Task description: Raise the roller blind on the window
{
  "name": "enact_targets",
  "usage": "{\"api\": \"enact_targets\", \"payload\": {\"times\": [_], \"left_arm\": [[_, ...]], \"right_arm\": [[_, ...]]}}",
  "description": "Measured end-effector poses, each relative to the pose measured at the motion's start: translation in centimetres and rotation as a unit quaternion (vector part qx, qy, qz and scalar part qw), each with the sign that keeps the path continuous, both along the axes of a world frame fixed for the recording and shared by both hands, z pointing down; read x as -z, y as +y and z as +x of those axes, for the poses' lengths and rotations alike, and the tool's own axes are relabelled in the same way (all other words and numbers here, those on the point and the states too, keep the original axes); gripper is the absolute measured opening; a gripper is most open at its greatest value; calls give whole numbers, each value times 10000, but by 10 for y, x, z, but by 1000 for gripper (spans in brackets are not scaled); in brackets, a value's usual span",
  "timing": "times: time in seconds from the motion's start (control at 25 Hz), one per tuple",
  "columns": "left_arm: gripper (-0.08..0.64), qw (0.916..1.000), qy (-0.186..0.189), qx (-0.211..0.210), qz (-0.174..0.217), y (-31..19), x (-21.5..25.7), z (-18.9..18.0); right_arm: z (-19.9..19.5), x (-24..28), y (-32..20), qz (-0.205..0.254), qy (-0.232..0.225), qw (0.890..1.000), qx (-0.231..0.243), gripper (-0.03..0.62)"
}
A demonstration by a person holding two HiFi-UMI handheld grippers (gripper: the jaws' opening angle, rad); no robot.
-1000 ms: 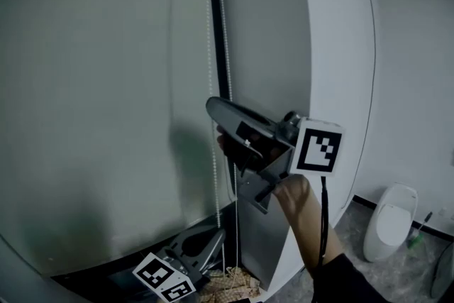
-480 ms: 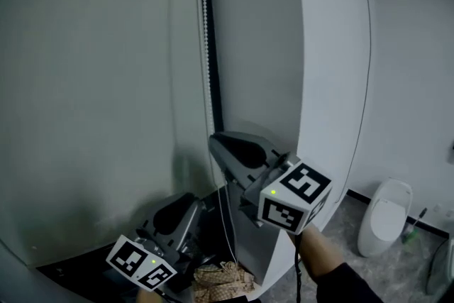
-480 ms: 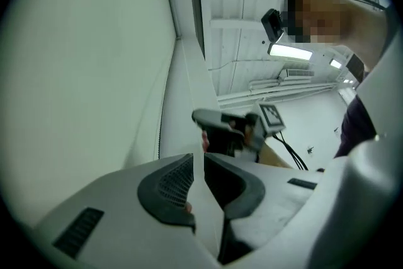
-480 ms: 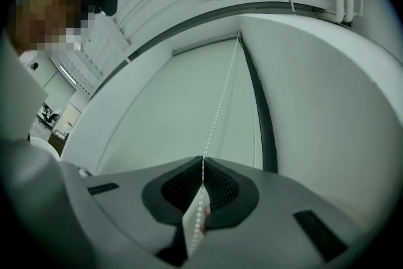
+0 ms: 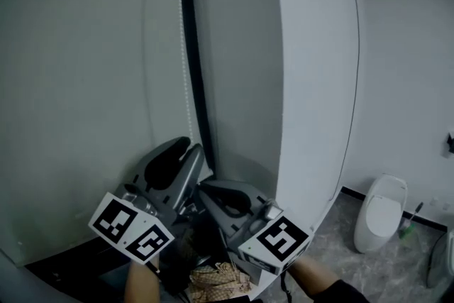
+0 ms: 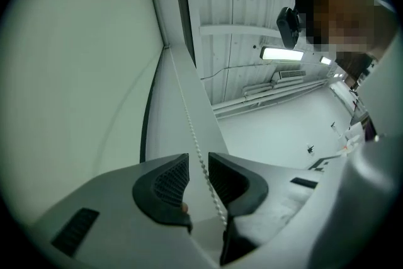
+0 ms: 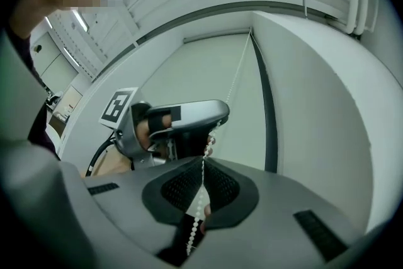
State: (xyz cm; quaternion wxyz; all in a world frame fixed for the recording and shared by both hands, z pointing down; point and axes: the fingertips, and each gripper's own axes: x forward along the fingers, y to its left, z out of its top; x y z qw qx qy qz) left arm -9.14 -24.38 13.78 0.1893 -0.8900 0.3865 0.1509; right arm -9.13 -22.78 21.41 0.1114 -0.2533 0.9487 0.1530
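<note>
The grey roller blind (image 5: pixel 78 81) fills the left of the head view, and its white bead chain (image 5: pixel 186 81) hangs along the dark window frame. My left gripper (image 5: pixel 189 152) is low on the chain. Its jaws have just been opening, and in the left gripper view (image 6: pixel 198 176) the bead chain (image 6: pixel 189 126) runs free through the gap, with neither pad pressing it. My right gripper (image 5: pixel 207 189) sits just below and to the right. The right gripper view (image 7: pixel 203 183) shows its pads shut on the bead chain (image 7: pixel 236 82), with the left gripper (image 7: pixel 182 123) right above it.
A white wall column (image 5: pixel 312 81) stands just right of the window frame (image 5: pixel 197 96). A white toilet (image 5: pixel 379 213) and a brush (image 5: pixel 408 223) are on the grey floor at the lower right. A crumpled patterned thing (image 5: pixel 220 280) lies below the grippers.
The right gripper has come down with the chain in its jaws. The left gripper has risen from the bottom edge to beside it, and its jaws have parted.
</note>
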Motion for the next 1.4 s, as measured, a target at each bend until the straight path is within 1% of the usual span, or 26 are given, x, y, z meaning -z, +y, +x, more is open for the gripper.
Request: {"api": "enact_targets", "payload": {"times": [0.12, 0.2, 0.28, 0.32, 0.4, 0.48, 0.52, 0.64, 0.72, 0.8, 0.88, 0.92, 1.04, 1.08, 1.16, 1.24, 1.28, 1.4], "left_arm": [[55, 10000, 26, 71, 23, 0, 2, 8], [23, 9998, 2, 176, 65, 3, 0, 13], [18, 9995, -35, 287, 103, 6, -4, 16], [18, 9992, -51, 371, 144, 7, -7, 15], [17, 9980, -95, 582, 246, 11, -12, 9], [17, 9968, -176, 734, 279, 14, -20, 3], [17, 9962, -231, 797, 276, 15, -26, 2], [17, 9937, -424, 1004, 248, 15, -50, 4], [17, 9919, -633, 1090, 135, 14, -66, 11], [17, 9905, -831, 1090, -107, 9, -84, 18], [17, 9896, -926, 1033, -388, 5, -106, 23], [17, 9891, -943, 1002, -517, 5, -118, 25], [14, 9882, -925, 935, -785, 6, -155, 28], [14, 9883, -892, 914, -833, 7, -169, 26], [14, 9888, -829, 885, -873, 8, -196, 20], [14, 9885, -834, 886, -895, 10, -198, 19], [14, 9882, -844, 887, -915, 10, -188, 19], [14, 9885, -817, 844, -956, 6, -162, 14]], "right_arm": [[6, 0, 3, -26, -56, 9999, -96, 15], [9, -1, 4, -43, -68, 9999, -106, 15], [12, -6, 6, 7, 15, 9999, -141, 15], [14, -10, 7, 15, 92, 9999, -125, 17], [19, -18, 8, -82, 172, 9998, 81, 24], [30, -14, 6, -217, 59, 9993, 311, 113], [36, -5, 5, -207, -43, 9991, 380, 138], [52, 43, -1, 117, -427, 9981, 436, 143], [56, 84, -3, 332, -655, 9968, 313, 143], [51, 122, -4, 539, -768, 9954, 182, 143], [41, 147, -4, 769, -750, 9942, 12, 143], [37, 155, -5, 917, -673, 9933, -190, 143], [27, 158, -9, 1305, -350, 9857, -1007, 143], [22, 150, -11, 1408, -274, 9827, -1168, 143], [11, 128, -17, 1478, -133, 9799, -1330, 142], [9, 126, -24, 1465, -99, 9782, -1465, 128], [10, 135, -27, 1461, -141, 9772, -1534, 91], [12, 158, -32, 1510, -287, 9721, -1771, 39]]}}
